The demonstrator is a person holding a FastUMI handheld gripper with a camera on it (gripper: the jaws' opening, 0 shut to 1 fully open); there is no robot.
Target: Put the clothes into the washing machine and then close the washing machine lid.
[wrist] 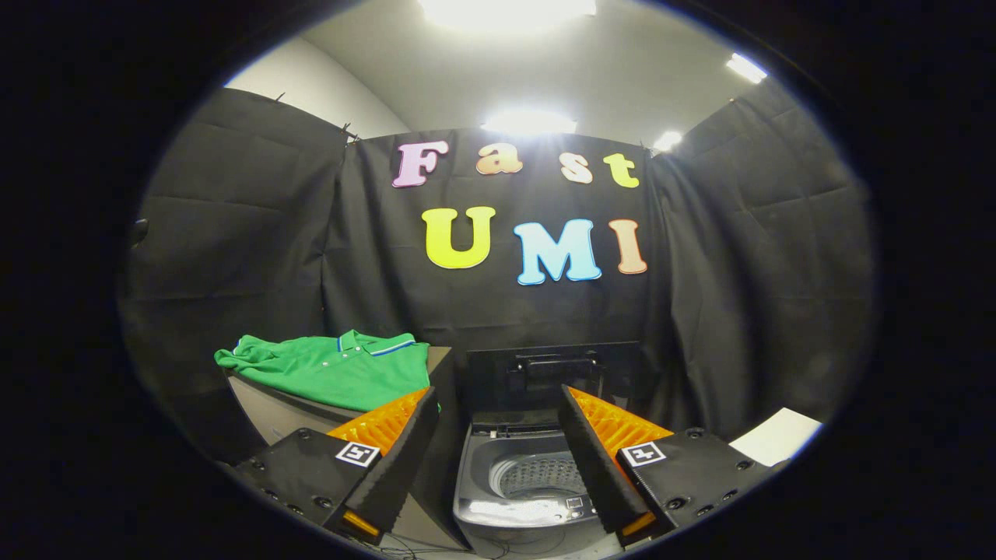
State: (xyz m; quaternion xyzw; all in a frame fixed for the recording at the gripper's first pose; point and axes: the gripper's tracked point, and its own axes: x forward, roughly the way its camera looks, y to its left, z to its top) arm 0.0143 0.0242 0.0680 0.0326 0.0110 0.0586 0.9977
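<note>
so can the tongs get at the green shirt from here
Probably yes. The tongs are open and hold nothing, and the green shirt lies uncovered on the stand left of the open washing machine, just beyond the left finger, with nothing between.

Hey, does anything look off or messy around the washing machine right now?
Nothing stands out. The washing machine sits with its lid raised and the drum bare. The green shirt lies flat on the table beside it. The gripper is open, holding nothing.
</note>
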